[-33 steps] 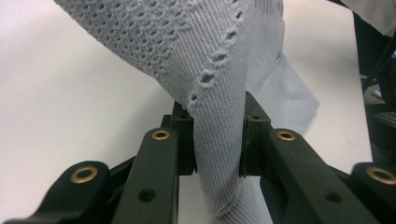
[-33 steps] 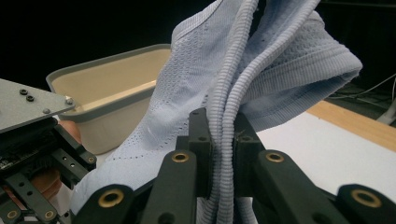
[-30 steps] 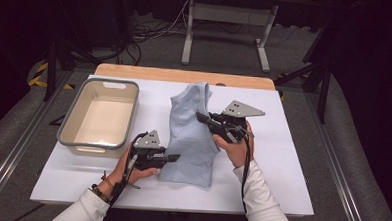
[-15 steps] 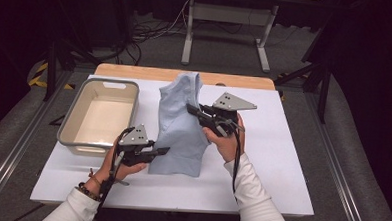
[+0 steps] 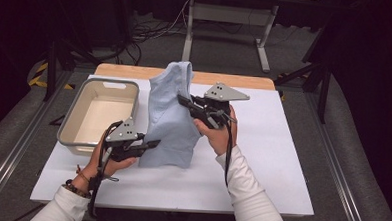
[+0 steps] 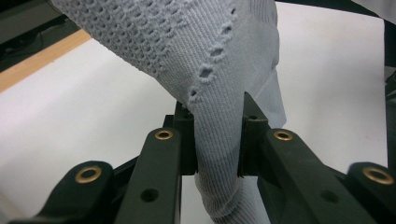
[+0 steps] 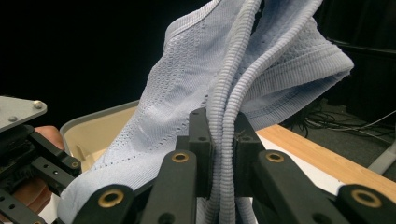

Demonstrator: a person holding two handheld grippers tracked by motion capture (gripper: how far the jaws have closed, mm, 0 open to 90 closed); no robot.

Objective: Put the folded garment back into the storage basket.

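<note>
A light blue knitted garment [image 5: 170,114] hangs lifted over the white table cover [image 5: 262,158], its top end raised and its lower hem near the cover. My left gripper [image 5: 155,144] is shut on the garment's lower left edge; in the left gripper view the knit [image 6: 219,93] is bunched between both jaws [image 6: 218,140]. My right gripper [image 5: 182,101] is shut on the garment's upper right edge, and in the right gripper view its jaws [image 7: 220,149] pinch a ribbed hem [image 7: 233,84].
A beige plastic bin [image 5: 100,114] stands at the left of the table, close to my left hand. A strip of wooden tabletop [image 5: 235,80] shows at the far edge. Dark floor, cables and a metal stand [image 5: 228,17] lie beyond.
Both grippers have risen and shifted left with the garment. The cloth that lay flat on the cover now hangs upright, closer to the bin.
</note>
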